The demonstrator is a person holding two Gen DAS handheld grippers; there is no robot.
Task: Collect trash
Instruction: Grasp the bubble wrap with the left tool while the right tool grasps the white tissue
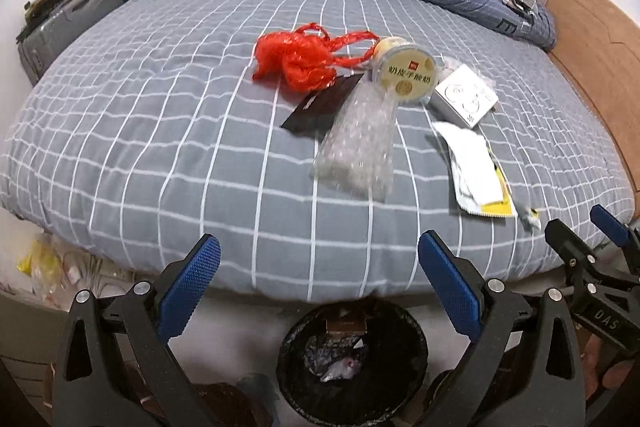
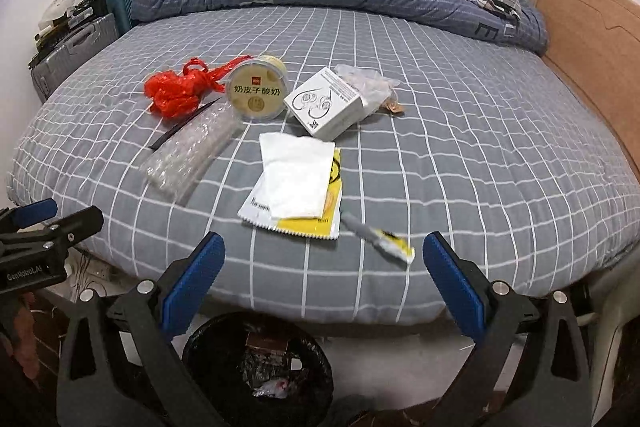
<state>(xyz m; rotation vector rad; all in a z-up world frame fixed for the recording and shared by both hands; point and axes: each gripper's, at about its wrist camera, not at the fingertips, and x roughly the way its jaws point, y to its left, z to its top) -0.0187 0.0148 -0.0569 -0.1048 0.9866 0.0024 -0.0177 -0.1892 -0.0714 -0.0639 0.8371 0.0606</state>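
Lying ahead of both tongs, the bed (image 2: 460,155) carried trash: bubble wrap (image 1: 356,147), red bag (image 1: 300,61), yogurt tub (image 2: 258,91), white box (image 2: 326,103), wrapper (image 2: 296,187). Below them stood the bin (image 1: 352,359). Left gripper (image 1: 320,283) and right gripper (image 2: 324,279) were spread wide, empty.

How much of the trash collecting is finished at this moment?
Done: some scraps lie in the bin. In hand: nothing; left tool and right tool are open. Left on the bed: red bag, yogurt cup, bubble wrap, white box, wrappers.
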